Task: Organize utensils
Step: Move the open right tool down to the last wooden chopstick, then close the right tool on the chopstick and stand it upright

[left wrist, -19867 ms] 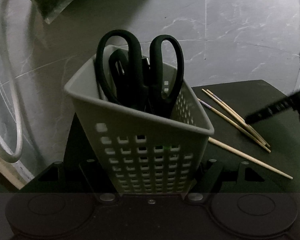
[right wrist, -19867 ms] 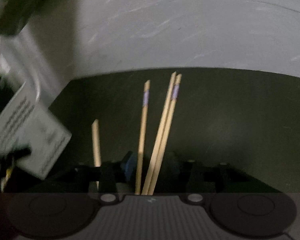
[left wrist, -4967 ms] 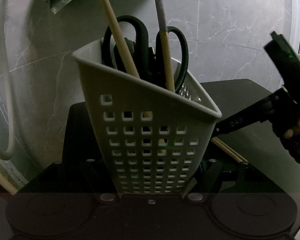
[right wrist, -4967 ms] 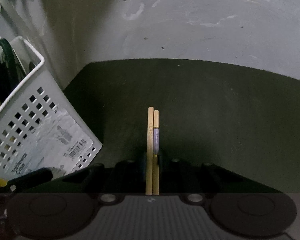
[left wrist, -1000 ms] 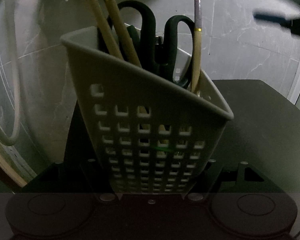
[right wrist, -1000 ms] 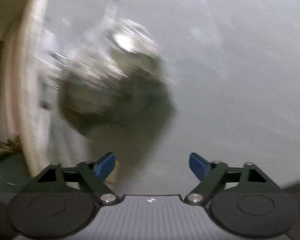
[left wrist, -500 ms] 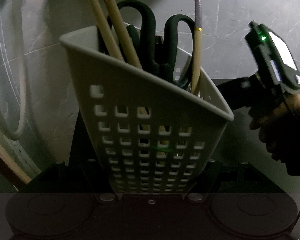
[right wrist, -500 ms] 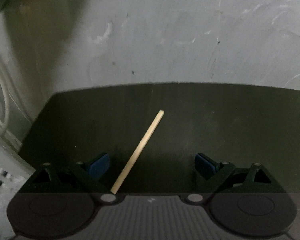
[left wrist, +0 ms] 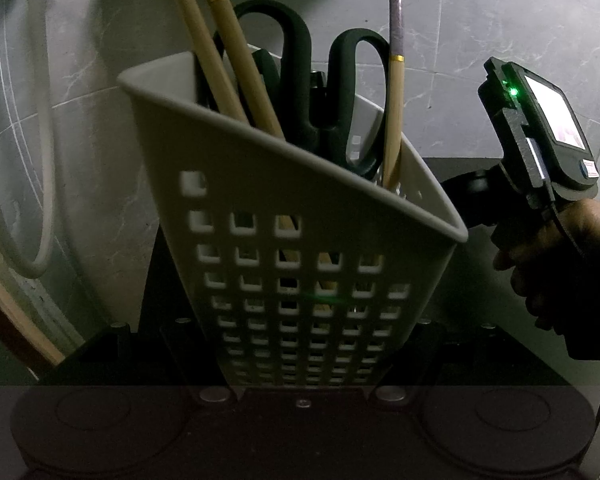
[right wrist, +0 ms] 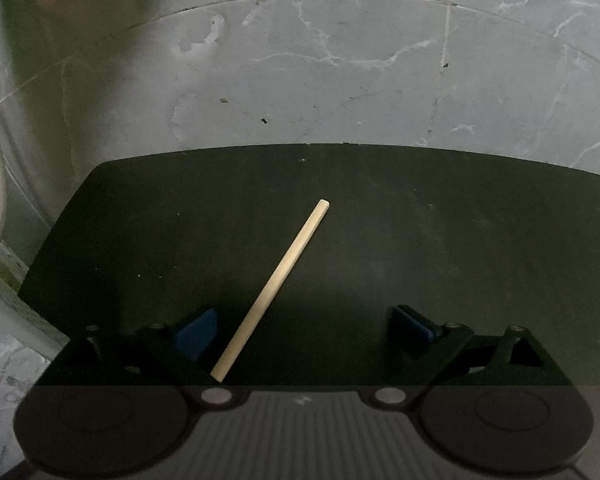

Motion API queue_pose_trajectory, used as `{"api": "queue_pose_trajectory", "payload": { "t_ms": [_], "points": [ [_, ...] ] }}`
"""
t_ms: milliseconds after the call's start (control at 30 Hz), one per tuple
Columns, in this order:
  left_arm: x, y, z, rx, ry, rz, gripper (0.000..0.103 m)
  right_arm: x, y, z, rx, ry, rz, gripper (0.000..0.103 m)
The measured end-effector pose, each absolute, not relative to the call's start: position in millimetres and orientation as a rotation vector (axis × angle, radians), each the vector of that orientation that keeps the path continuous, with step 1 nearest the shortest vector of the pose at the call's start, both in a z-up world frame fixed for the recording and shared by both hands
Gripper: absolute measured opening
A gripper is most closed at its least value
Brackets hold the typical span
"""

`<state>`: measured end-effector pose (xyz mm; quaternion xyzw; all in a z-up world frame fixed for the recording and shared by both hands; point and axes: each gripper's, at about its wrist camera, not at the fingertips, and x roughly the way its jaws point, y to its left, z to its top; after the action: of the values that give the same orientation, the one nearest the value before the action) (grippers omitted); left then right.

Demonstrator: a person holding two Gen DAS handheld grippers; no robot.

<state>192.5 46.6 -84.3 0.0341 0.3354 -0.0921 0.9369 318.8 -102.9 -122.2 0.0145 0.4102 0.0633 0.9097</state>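
Since five seconds ago your right gripper [right wrist: 304,322] dropped two chopsticks into the basket [left wrist: 300,248], jaws now wide apart; left gripper [left wrist: 300,376] clamps the basket; one chopstick [right wrist: 274,288] remains on the mat [right wrist: 420,240].

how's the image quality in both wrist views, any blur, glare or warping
Left wrist view: dim, sharp, fisheye-bowed floor lines, basket dark-faced, bright screen glaring at right. Right wrist view: dim, no motion blur, chopstick crisp on the dark mat, corners vignetted black.
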Motion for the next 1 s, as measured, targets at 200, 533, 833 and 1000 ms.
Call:
{"api": "queue_pose_trajectory", "payload": {
  "t_ms": [200, 533, 833, 1000],
  "points": [
    [190, 46, -83, 0.067, 0.685, -0.182, 0.076, 317, -95, -124, -0.022, 0.846, 0.125, 0.098],
    [188, 47, -83, 0.064, 0.683, -0.184, 0.076, 312, -91, -126, -0.032, 0.813, 0.143, 0.084],
    [188, 52, -82, 0.068, 0.683, -0.196, 0.076, 303, -90, -119, -0.039, 0.806, 0.159, 0.042],
    [187, 55, -84, 0.067, 0.672, -0.203, 0.076, 302, -90, -117, -0.039, 0.828, 0.16, 0.02]
  ]
}}
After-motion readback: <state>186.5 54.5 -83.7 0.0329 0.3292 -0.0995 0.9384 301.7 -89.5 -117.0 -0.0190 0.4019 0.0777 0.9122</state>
